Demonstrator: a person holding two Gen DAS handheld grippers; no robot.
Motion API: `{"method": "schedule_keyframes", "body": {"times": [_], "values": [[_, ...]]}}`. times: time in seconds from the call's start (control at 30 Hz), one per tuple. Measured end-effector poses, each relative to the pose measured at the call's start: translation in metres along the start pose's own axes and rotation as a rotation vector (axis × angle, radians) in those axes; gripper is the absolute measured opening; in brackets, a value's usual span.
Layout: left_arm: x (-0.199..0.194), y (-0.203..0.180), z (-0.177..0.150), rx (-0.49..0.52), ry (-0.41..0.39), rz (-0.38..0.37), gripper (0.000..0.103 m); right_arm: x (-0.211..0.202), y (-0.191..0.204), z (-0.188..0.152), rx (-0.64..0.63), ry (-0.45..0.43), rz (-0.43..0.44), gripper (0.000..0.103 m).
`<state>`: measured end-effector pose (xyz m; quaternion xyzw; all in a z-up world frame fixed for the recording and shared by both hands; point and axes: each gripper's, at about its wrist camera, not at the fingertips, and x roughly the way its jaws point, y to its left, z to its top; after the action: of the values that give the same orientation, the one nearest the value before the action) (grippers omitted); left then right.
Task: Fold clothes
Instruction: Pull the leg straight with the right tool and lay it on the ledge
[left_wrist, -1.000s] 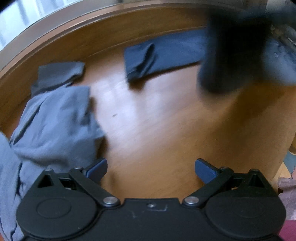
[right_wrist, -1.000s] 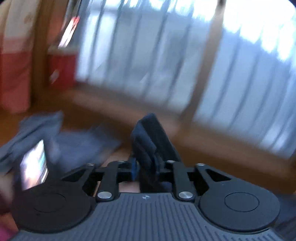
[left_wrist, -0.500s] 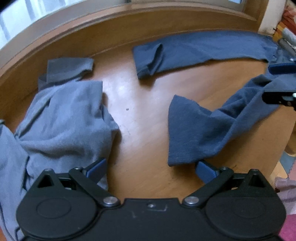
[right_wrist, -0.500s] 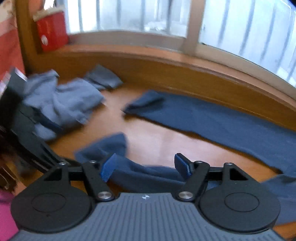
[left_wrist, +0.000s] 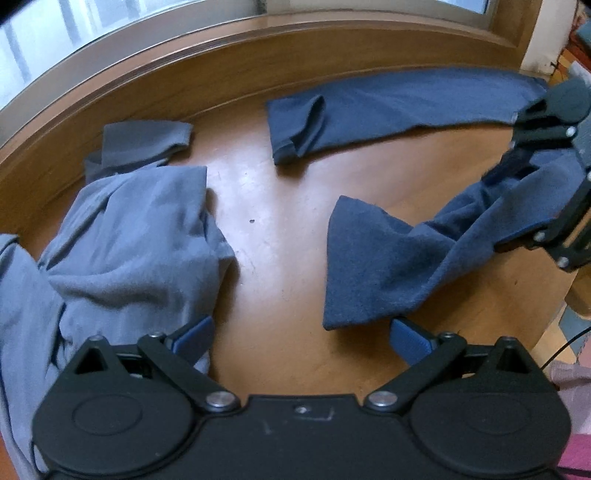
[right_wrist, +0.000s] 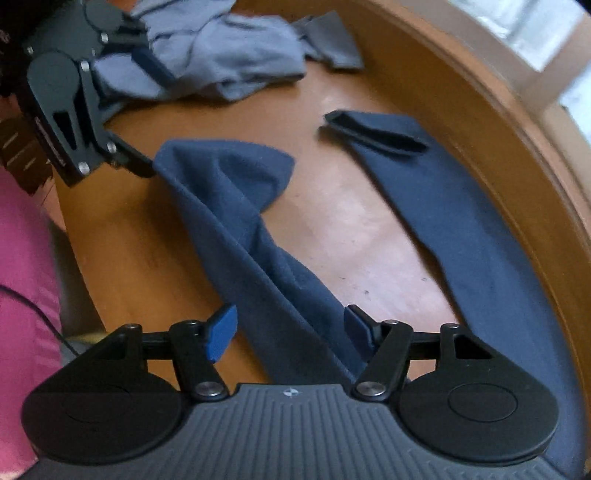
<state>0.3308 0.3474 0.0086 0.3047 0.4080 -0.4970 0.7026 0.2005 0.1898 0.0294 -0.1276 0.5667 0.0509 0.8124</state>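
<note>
Wooden surface (left_wrist: 280, 236), raised rim along the far edge, window behind. A crumpled light blue garment (left_wrist: 122, 243) lies at 9 o'clock in the left wrist view, a small grey piece (left_wrist: 144, 142) just beyond it at 10 o'clock. The dark blue garment (left_wrist: 376, 258) occupies 1 to 3 o'clock: one long part lies flat near the rim, a second twisted part trails back across the wood. Pink fabric (right_wrist: 26, 258) shows at the near edge in the right wrist view.

The light blue garment is cut off by the frame and partly covered by the left tool (left_wrist: 301, 334). The dark garment's far end runs out of view.

Left tool: jaws wide, released, nothing between them; one finger sits over the light blue cloth, contact unclear. Right tool (right_wrist: 291, 328): jaws have just been closing slightly, still apart, straddling the twisted dark strip, which touches one pad only; not clamped.
</note>
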Motion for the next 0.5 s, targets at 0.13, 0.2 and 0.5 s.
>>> {"method": "schedule_keyframes", "body": {"times": [0.13,0.2,0.5], "values": [[-0.003,-0.001,-0.002,-0.006,-0.002,-0.006,0.101,0.002,0.003,0.0,-0.004,0.01,0.01,0.026],[-0.004,-0.002,-0.003,0.002,-0.004,-0.004,0.101,-0.009,0.008,-0.001,-0.002,-0.03,-0.037,0.018],[-0.003,0.008,0.004,0.033,-0.017,-0.016,0.101,-0.071,0.062,-0.025,0.168,-0.208,-0.231,0.012]]}}
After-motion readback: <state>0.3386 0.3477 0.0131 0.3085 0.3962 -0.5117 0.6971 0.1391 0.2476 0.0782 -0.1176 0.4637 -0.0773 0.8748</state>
